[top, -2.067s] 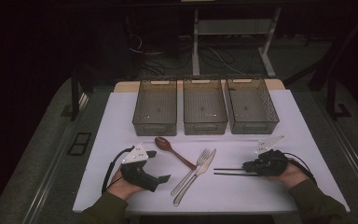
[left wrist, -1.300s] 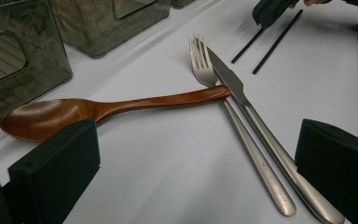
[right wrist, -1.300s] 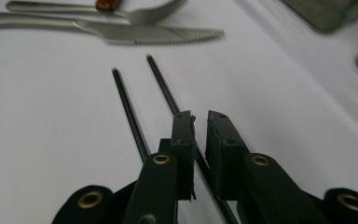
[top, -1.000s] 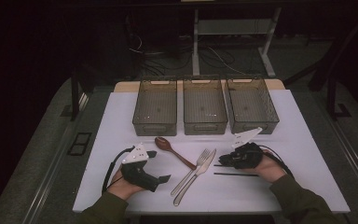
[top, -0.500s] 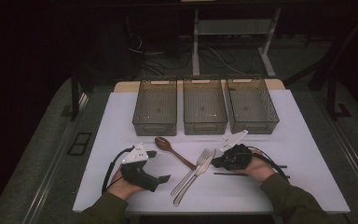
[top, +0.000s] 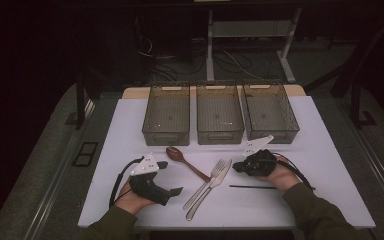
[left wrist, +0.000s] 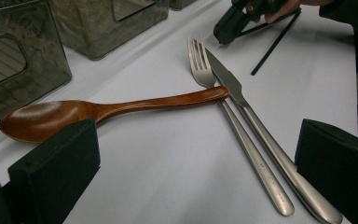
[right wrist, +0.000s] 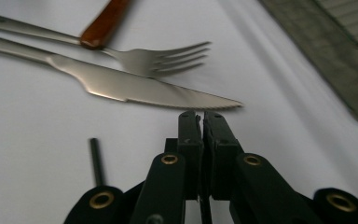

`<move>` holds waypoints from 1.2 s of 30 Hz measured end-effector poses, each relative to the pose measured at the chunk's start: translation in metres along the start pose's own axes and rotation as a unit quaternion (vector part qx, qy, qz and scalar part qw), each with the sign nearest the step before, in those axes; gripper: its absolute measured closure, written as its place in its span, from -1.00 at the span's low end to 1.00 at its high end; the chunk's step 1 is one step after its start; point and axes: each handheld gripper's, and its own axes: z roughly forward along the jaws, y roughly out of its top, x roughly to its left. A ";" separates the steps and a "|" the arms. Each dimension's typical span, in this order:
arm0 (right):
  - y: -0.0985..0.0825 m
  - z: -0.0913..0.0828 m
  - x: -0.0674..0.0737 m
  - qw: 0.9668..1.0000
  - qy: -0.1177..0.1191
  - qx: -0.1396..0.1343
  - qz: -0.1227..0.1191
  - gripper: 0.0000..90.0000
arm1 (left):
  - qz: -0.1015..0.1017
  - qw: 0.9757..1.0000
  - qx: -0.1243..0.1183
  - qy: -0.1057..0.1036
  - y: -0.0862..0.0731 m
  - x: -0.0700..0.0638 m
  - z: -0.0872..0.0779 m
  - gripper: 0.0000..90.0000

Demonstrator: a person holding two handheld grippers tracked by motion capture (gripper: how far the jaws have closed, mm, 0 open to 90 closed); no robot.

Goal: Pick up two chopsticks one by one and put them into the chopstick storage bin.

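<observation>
Claw on my left [top: 171, 177] sits at about 8 o'clock on the table [top: 330, 165]. Its jaws are wide apart and hold nothing. It points toward 2 o'clock, at the spoon.

Next comes the brown spoon [top: 182, 158]. It lies flat, bowl toward 10 o'clock, and its handle tip rests on the fork's neck. The fork [left wrist: 251, 154] and the knife [left wrist: 262, 135] lie side by side, touching, near the middle of the table. Their tips point to 1 o'clock.

Then comes my right claw [top: 236, 167], at about 4 o'clock. Its jaws are pressed together with nothing between them. It points toward 9 o'clock, and its tip is just beside the knife's point. I cannot tell if it touches the knife. A thin black stick [top: 252, 187] lies flat just under that hand, toward 6 o'clock.

Up at 12 o'clock stand three bins in a row: left [top: 166, 141], middle [top: 220, 141] and right [top: 271, 136]. I see nothing in any of them.

So I think the sorting has hardly started. No piece is picked up, and no piece is in a bin. The spoon, fork, knife and stick all wait on the table. My guess is the knife goes first, since the right claw is so near it.
</observation>
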 end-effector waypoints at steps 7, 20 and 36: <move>-0.008 0.000 -0.020 0.999 -0.025 0.002 0.039 0.91 | 0.001 1.000 0.001 0.000 0.000 0.000 0.000 -1.00; -0.039 -0.069 -0.027 0.996 -0.040 0.000 0.081 0.54 | -0.004 1.000 -0.001 0.001 -0.001 0.001 -0.001 -1.00; -0.106 -0.109 -0.022 0.992 -0.051 0.069 0.090 0.73 | -0.003 1.000 0.005 0.001 -0.001 0.002 -0.002 -1.00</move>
